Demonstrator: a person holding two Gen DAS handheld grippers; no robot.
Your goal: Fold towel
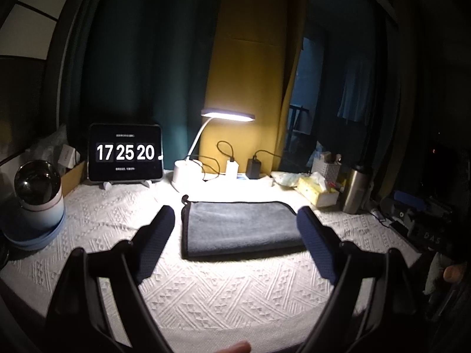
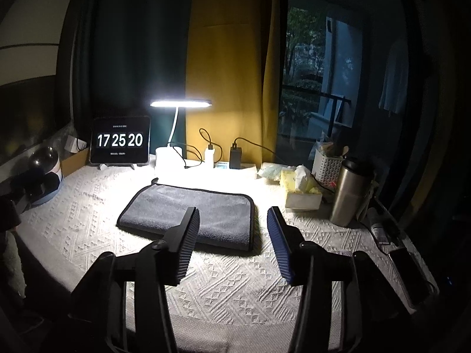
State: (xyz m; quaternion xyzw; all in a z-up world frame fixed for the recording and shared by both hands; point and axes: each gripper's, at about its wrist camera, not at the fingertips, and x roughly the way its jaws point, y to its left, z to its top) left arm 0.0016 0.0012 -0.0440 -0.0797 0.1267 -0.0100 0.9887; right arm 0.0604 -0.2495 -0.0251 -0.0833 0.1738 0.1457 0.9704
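Right, I see my left gripper (image 1: pixel 235 220) spread wide above the bench (image 1: pixel 206 294), holding nothing; the folded grey towel (image 1: pixel 241 226) lies flat just ahead between its fingers. My right gripper (image 2: pixel 232 220) is likewise spread, empty, the towel (image 2: pixel 188 211) ahead-left.

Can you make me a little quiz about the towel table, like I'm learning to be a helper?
1. True or false: the left hand-held gripper is squeezing the gray towel.
2. What numbers does the clock show?
3. Which stands nearest the tissue box? A) lamp B) metal bottle C) clock

Key:
1. False. Both it and the right hand-held gripper are open, holding nothing.
2. 17 25 20.
3. B.
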